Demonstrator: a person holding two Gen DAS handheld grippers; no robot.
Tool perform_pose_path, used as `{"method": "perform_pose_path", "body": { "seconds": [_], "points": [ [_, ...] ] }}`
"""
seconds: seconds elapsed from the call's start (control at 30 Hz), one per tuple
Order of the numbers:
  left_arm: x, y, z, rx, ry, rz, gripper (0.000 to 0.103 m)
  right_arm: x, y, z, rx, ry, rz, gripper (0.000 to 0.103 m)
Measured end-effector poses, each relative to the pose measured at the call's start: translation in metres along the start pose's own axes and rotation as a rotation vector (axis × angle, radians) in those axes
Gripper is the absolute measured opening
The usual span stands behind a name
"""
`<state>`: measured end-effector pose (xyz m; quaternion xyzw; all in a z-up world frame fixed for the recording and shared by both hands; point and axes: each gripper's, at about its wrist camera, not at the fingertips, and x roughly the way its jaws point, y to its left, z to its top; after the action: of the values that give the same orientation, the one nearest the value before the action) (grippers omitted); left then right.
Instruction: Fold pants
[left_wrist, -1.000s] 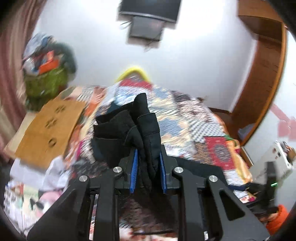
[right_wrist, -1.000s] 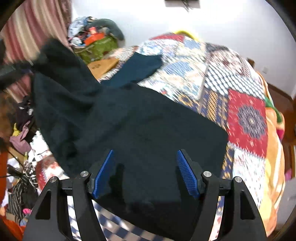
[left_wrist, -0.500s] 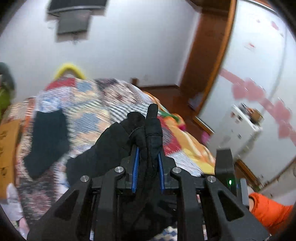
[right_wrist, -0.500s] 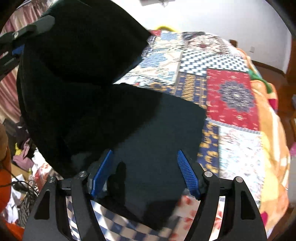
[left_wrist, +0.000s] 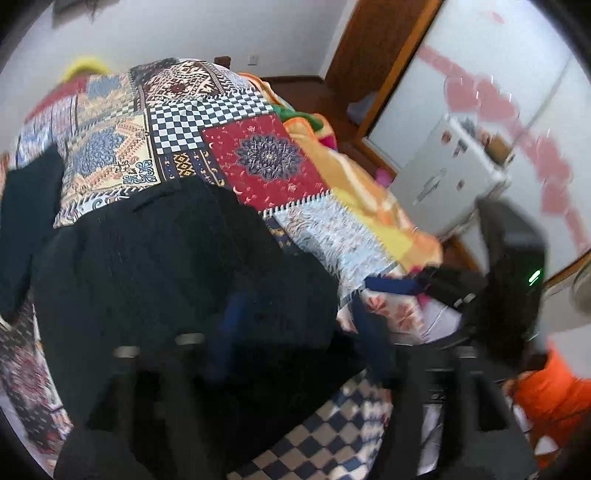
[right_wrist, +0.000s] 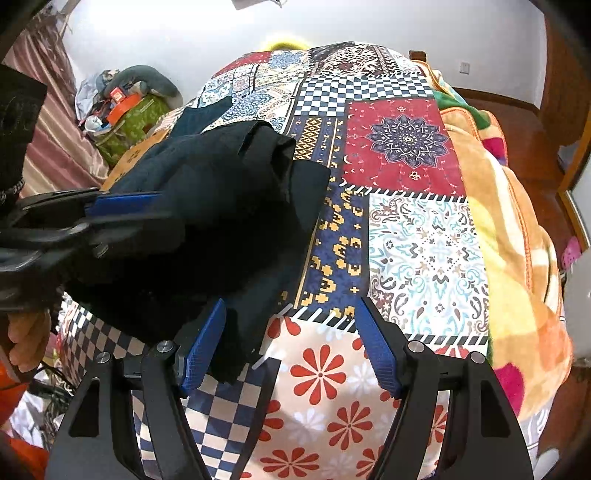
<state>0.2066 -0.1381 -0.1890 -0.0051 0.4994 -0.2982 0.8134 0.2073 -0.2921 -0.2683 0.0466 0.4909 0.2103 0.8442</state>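
- Your left gripper (left_wrist: 291, 332) is spread wide, its 2 blue pads blurred in the left wrist view, with the black pants (left_wrist: 166, 266) lying under and between them; I cannot tell whether either pad touches the cloth.
- In the right wrist view that same left gripper comes in from the left edge, 1 blue pad lying against the top of the bunched pants (right_wrist: 221, 206).
- Your right gripper (right_wrist: 291, 347) is spread too, holding nothing; its left pad sits just beside the near edge of the pants, its right pad over bare quilt.
- The pants are heaped in a folded pile on the near left part of the bed, on the patchwork quilt (right_wrist: 402, 147).
- A 2nd dark garment (left_wrist: 26, 210) lies flat on the quilt beyond the pile, toward the left.
- An orange blanket (right_wrist: 517, 236) runs along the right side of the bed.
- A pile of clutter (right_wrist: 125, 103) sits by the striped curtain (right_wrist: 55, 147).
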Motion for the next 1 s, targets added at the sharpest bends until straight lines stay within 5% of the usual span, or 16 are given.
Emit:
{"method": "perform_pose_path", "body": {
  "seconds": [0.17,0.33,0.6,0.83,0.9,1.0],
  "points": [
    [-0.035,0.031,0.016,-0.102,-0.107,0.060,0.074,-0.002,0.009,0.003,-0.038,-0.008,0.007,0.069],
    [-0.050,0.072,0.033,-0.109,-0.159,0.273,0.077,0.001,0.014,0.004,-0.045,-0.008,0.017,0.069],
    [-0.022,0.142,0.052,-0.124,-0.097,0.433,0.077,0.013,0.019,0.005,-0.054,0.031,0.026,0.069],
    [0.049,0.188,0.059,-0.079,0.102,0.530,0.084,0.017,0.020,0.010,-0.065,0.043,0.021,0.069],
    [0.056,0.191,0.053,-0.034,0.085,0.583,0.100,0.018,0.020,0.011,-0.069,0.043,0.017,0.069],
    [0.049,0.188,0.040,0.071,-0.001,0.679,0.103,0.019,0.019,0.014,-0.077,0.044,0.009,0.069]
  ]
}}
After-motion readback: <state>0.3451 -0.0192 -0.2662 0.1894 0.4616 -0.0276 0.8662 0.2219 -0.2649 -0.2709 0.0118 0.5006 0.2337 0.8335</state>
